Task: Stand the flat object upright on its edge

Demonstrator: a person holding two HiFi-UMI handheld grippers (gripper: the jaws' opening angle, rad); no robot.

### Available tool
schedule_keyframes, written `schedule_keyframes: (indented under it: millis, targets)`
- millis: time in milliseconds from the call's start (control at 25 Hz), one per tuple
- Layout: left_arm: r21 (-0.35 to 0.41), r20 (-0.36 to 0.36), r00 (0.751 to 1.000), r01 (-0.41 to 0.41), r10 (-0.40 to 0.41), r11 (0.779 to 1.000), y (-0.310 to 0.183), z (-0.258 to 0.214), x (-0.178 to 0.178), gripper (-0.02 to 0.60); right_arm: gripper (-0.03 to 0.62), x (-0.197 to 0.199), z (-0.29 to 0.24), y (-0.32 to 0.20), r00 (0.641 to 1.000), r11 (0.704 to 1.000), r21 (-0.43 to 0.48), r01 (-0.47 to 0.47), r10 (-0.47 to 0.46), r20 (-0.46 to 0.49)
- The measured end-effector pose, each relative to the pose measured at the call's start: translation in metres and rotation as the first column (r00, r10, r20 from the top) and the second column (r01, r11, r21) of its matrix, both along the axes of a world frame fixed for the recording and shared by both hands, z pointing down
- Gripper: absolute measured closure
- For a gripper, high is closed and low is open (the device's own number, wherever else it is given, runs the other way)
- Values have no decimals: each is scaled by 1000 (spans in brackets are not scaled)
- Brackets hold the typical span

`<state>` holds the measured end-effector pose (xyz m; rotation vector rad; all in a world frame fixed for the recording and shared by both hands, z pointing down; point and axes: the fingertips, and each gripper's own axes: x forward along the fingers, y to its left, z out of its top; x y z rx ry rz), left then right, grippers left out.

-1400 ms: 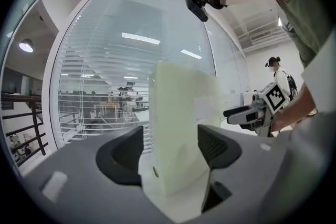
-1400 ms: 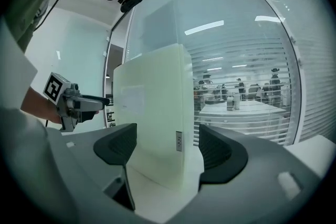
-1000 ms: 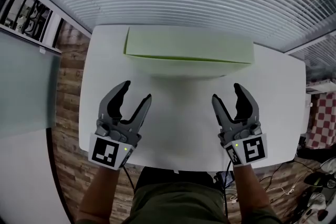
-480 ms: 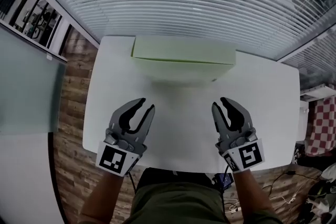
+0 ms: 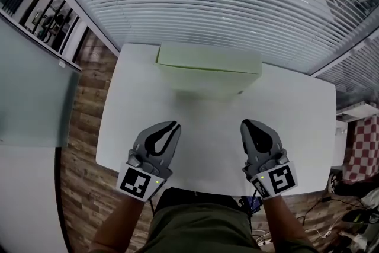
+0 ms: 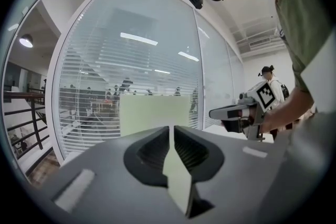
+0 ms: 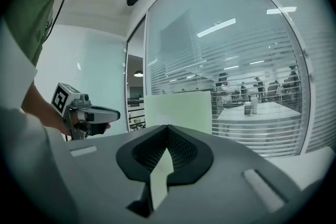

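The pale green flat rectangular board [image 5: 208, 62] stands upright on its long edge at the white tabletop's [image 5: 201, 121] far side, so I judge the job done. My left claw [image 5: 173, 126] and right claw [image 5: 246, 124] hang well apart from it, closed and empty (the left's jaws have just been closing on nothing).

Green slab [image 6: 152, 113] foot hidden, far figures [image 6: 126, 85] seemingly blurred

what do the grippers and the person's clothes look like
The left gripper and right gripper match: grey bodies, curved jaws lined black, a white cube with black square markers and a small green light at the back. The clothes are olive green. Both pairs of jaws have just been closing, nothing between them.
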<state>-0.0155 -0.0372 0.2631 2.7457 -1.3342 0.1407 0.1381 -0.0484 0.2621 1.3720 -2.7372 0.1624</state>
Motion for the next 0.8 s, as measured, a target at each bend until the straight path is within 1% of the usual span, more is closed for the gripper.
schedule_keyframes:
  millis: [440,800]
  targets:
    - [-8,-7,1000,12,-12,1000,6,-4,6,581,582,-10,5,7,998,997,-58,55,-53,25]
    - [-14,-15,1000,12,-12,1000,6,-3,12,581,583,-5,13,7,998,995,-90,53,-51,27]
